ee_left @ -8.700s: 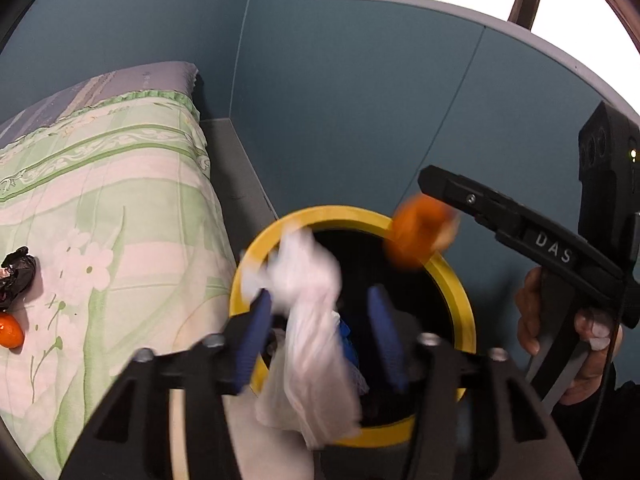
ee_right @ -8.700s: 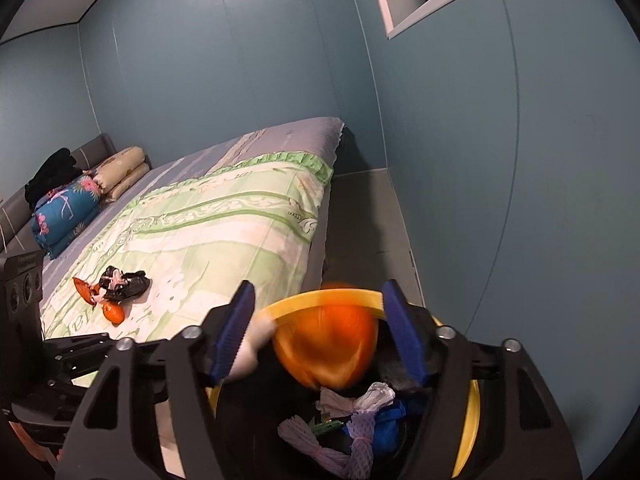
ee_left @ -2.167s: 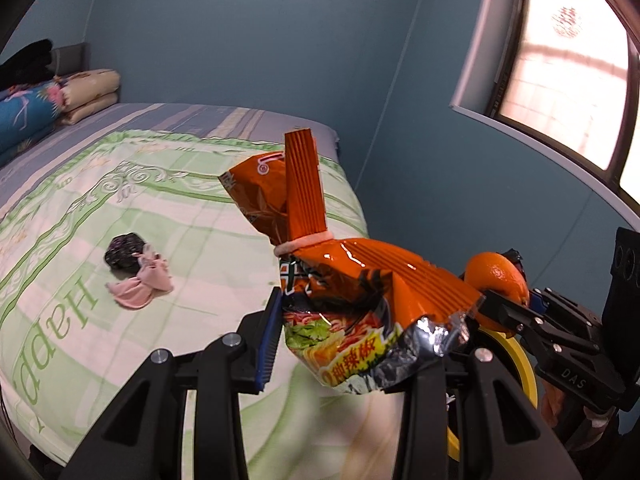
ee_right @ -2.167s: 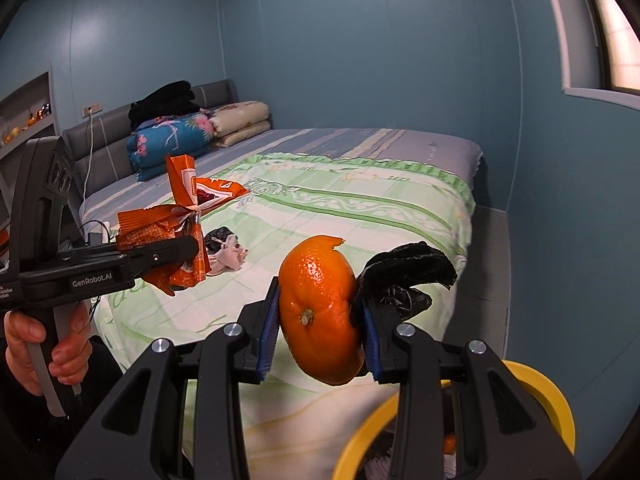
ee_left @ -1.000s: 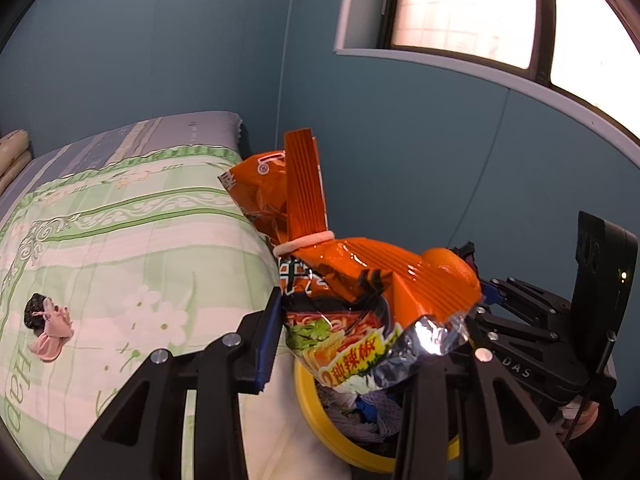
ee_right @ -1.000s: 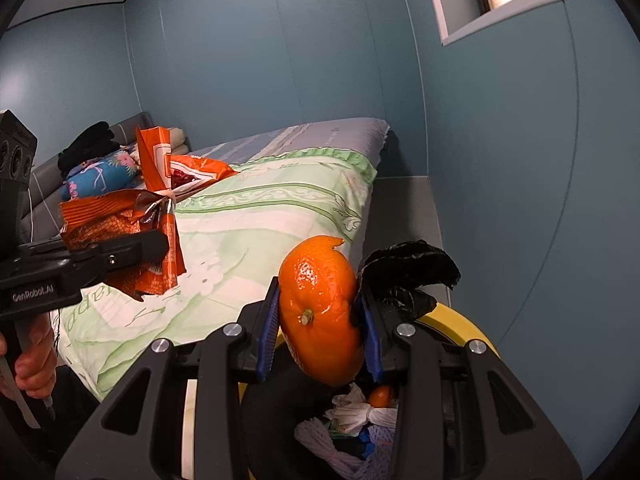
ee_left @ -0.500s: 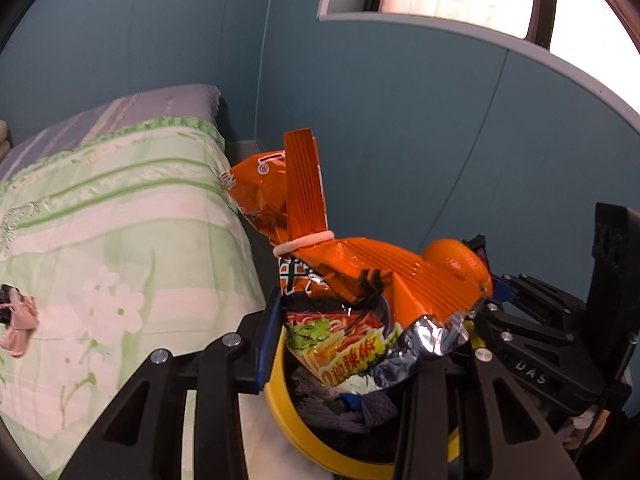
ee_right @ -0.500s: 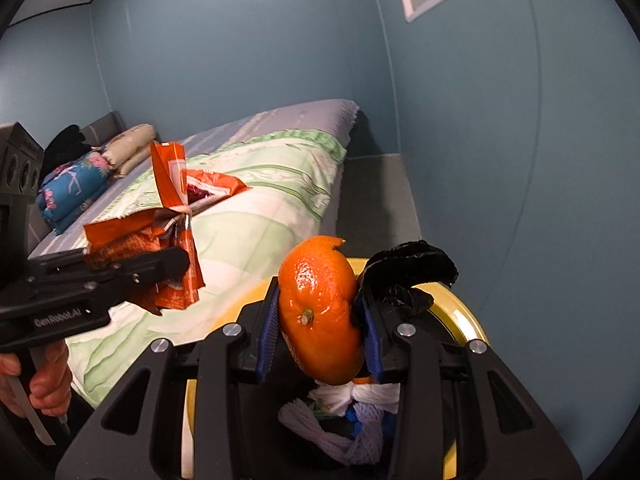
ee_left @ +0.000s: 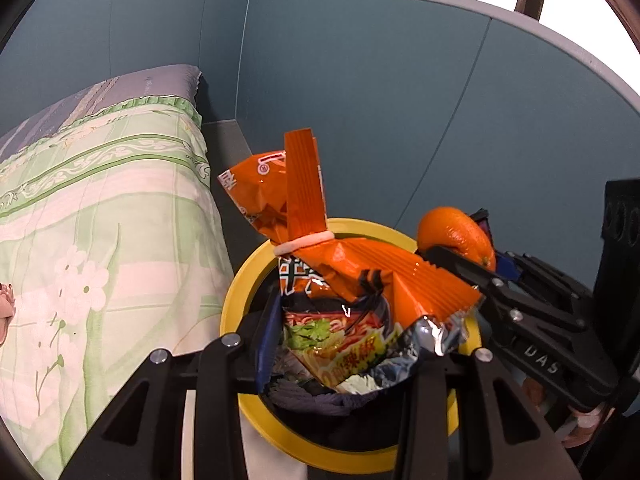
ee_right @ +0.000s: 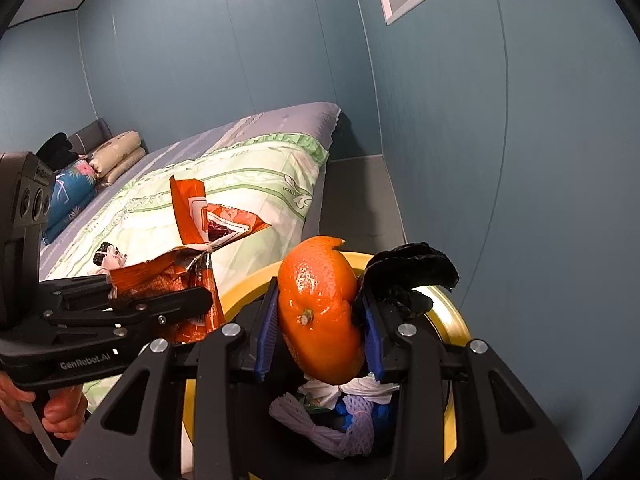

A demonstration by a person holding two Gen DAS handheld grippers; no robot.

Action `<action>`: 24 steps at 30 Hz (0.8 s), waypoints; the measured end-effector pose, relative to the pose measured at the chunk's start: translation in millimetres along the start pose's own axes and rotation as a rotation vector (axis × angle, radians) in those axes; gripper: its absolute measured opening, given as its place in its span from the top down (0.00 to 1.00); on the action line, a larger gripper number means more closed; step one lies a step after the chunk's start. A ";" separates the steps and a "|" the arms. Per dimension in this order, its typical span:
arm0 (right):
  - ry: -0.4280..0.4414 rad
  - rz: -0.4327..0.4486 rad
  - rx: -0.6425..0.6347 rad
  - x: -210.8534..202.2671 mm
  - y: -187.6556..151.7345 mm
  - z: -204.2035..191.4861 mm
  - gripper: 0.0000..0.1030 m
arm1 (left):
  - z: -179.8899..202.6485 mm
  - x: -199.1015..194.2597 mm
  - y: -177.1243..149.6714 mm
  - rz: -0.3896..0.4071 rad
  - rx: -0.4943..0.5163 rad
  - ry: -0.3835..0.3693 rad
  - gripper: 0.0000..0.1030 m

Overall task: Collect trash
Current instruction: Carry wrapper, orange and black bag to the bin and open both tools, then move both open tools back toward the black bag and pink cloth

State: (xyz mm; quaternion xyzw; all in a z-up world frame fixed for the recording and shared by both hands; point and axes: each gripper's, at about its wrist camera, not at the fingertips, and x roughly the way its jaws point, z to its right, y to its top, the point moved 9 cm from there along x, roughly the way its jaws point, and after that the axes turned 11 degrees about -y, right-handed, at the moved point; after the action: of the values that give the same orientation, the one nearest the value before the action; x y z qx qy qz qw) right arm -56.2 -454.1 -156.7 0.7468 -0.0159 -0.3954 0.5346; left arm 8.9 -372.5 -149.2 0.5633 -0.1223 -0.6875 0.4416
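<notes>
Both grippers have dipped over the yellow-rimmed bin [ee_left: 240, 292] beside the bed [ee_left: 100, 208] and blue wall [ee_right: 520, 160]; left gripper [ee_left: 344, 344] clamps the noodle wrapper [ee_left: 352, 280], right gripper [ee_right: 320, 332] the orange peel [ee_right: 316, 312].

Both grippers have swung away from the bed [ee_left: 100, 208] and now hang over the yellow-rimmed bin [ee_left: 240, 280]. The left gripper [ee_left: 344, 344] has carried its orange noodle packet [ee_left: 360, 280] from above the quilt to above the bin's mouth, tilting downward. The right gripper [ee_right: 320, 332] has brought the orange peel [ee_right: 320, 312] and the black scrap [ee_right: 408, 276] over the bin's far rim. The bin's heap of trash [ee_right: 340, 412] now shows below them.
</notes>
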 end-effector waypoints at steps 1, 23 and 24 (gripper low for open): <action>-0.001 0.002 0.002 0.0 -0.2 0.9 0.66 | -1.0 -2.3 -0.1 0.004 0.001 0.001 0.65; -0.009 0.071 0.036 -10.3 13.9 8.6 0.47 | -47.5 -51.5 3.0 0.138 -0.125 0.074 0.28; -0.004 0.077 0.035 -11.3 15.2 7.4 0.46 | -52.6 -55.1 3.3 0.147 -0.134 0.083 0.28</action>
State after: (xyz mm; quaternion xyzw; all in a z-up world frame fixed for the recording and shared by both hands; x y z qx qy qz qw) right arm -62.4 -461.4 -138.7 0.7541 -0.0527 -0.3757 0.5361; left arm 55.5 -316.1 -127.9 0.5501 -0.0985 -0.6359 0.5323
